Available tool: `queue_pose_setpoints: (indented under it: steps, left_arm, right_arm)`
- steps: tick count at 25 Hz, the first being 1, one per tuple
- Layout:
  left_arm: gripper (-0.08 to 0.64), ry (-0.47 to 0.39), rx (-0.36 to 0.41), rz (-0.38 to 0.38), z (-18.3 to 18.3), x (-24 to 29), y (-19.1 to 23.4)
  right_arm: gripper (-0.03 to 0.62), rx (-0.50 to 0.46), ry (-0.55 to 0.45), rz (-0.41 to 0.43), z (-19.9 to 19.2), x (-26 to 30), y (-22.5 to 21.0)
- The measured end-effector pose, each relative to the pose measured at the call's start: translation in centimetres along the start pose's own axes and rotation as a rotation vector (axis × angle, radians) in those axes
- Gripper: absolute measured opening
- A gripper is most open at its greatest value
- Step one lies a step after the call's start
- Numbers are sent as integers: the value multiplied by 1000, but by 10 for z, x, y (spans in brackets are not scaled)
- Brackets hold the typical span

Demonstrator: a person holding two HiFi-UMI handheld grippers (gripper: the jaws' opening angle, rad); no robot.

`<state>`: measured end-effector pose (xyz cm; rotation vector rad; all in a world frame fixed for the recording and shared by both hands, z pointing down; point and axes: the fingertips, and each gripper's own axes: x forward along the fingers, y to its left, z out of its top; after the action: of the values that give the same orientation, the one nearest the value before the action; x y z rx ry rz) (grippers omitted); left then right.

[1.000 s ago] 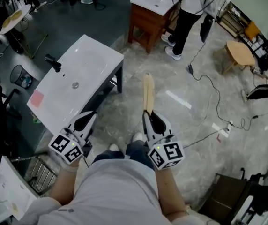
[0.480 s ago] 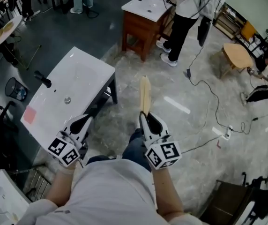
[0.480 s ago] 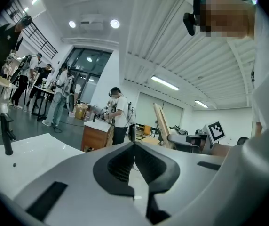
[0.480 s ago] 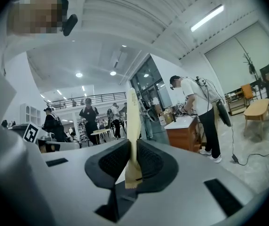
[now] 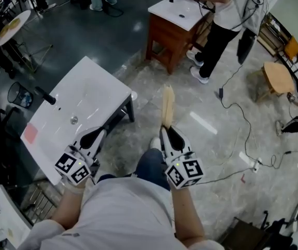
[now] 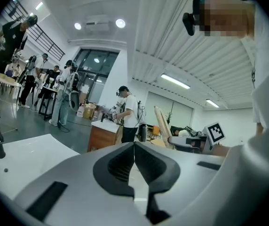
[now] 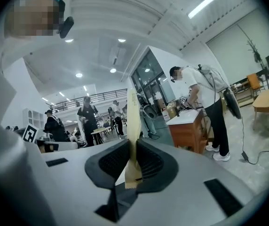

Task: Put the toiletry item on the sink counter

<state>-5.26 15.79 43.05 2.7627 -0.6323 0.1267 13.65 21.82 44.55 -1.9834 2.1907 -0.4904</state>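
At the left stands the white sink table (image 5: pixel 104 79), with a black faucet (image 5: pixel 45 95) along its left edge and a pink pad (image 5: pixel 29 133) by its left corner. My left gripper (image 5: pixel 100 132) hangs over the table's near edge, jaws pressed together on nothing. My right gripper (image 5: pixel 165 130) pinches the toiletry item (image 5: pixel 167 104), a flat, slim tan strip that juts forward over the floor, off the table's right corner.
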Motion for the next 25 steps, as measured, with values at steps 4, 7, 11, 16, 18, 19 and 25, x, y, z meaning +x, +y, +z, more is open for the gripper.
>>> queue_pose_setpoints:
  steps: [4,7,11,16,18,19,25]
  left_arm:
    - [17,-7,-17,52,7,39,27]
    - [17,-15,-30,96,15,67,45]
    - [17,-27,-53,171,29,102,65]
    - [17,-35,-78,278,54,141,85]
    - [17,-37,-85,322,62,153,92]
    - [17,-39,-89,345,65,159,96]
    - [17,-46,-115,482,84,172,117]
  right_arm:
    - [55,3,36,51,6,50,-31]
    - [55,7,62,88,16,85,-53]
    - [55,7,104,168,35,134,-77]
    - [55,-1,165,292,68,192,-98]
    - [55,-11,191,338,78,212,-104]
    - [55,-16,204,362,82,222,-107]
    - [55,-36,306,491,88,275,-105]
